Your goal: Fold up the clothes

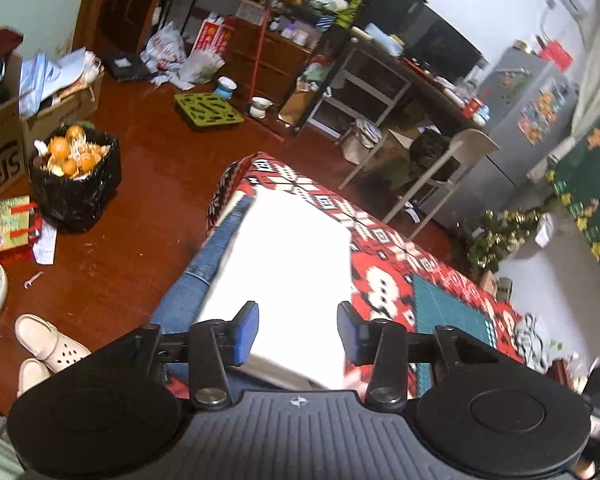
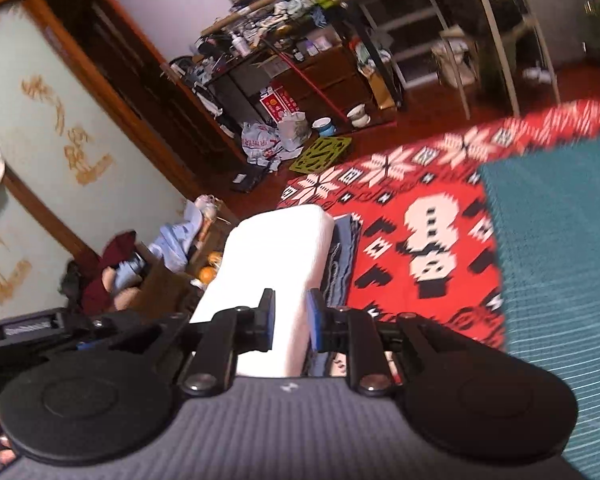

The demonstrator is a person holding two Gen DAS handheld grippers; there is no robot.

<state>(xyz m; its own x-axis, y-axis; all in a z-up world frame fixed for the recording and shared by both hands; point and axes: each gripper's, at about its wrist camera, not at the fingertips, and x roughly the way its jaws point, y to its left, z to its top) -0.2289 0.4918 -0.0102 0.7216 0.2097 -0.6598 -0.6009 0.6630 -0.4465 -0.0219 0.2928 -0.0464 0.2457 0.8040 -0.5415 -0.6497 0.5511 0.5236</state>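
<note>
From the left wrist view, my left tool [image 1: 298, 330] hangs released above the desk [image 1: 384, 280], its blue pads well apart with nothing between them. The white folded garment [image 1: 288, 256] lies straight ahead and below, its long axis running away from me along the tool's pointing line, stacked on a pair of jeans [image 1: 198, 276] that hang over the desk's left edge.

From the right wrist view, my right tool [image 2: 291, 318] has its jaws narrowly parted; the white garment [image 2: 276, 256] shows behind the gap, but I cannot tell if the pads grip it. It runs lengthwise ahead, with the jeans [image 2: 342, 264] beneath.
</note>
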